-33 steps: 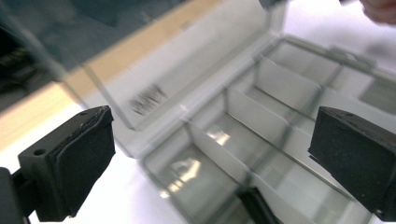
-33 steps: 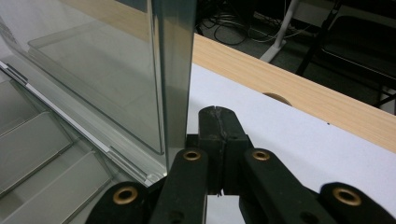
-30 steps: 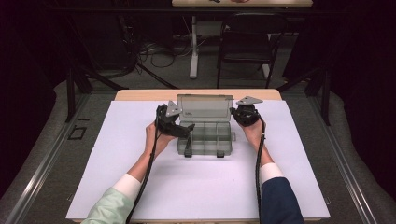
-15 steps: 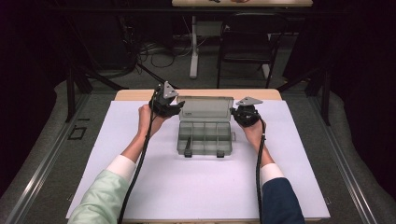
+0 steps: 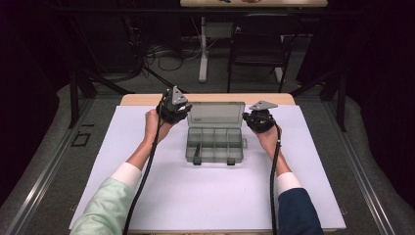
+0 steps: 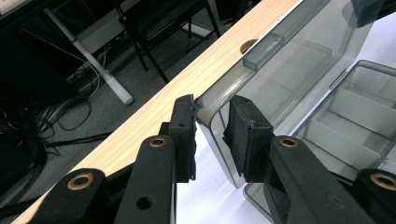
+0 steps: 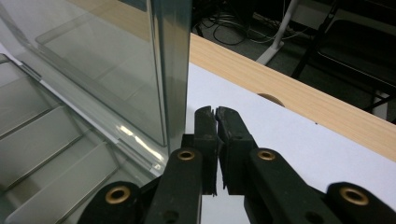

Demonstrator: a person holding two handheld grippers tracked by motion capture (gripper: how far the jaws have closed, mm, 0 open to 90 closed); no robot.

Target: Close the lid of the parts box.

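A smoky transparent compartment box (image 5: 215,144) lies open on the white sheet, its lid (image 5: 216,113) standing upright at the back. My left gripper (image 5: 187,111) is at the lid's top left corner. In the left gripper view its jaws (image 6: 212,126) have just been closing and now straddle that corner of the lid (image 6: 289,60), pads against its rim. My right gripper (image 5: 246,119) stands beside the lid's right edge. The right gripper view has its jaws (image 7: 215,116) shut with nothing between them, just right of the lid's edge (image 7: 173,70). The empty compartments (image 7: 42,140) lie below.
A white sheet (image 5: 210,196) covers most of the wooden table (image 5: 142,99). Two dark latches (image 5: 197,160) hang at the box's front edge. Beyond the table's far edge are a chair (image 5: 257,44) and cables on the floor (image 5: 161,51).
My left gripper moved from the box's left side back and up to the lid's left corner, and its jaws closed around it. The right gripper stayed beside the lid's right edge.
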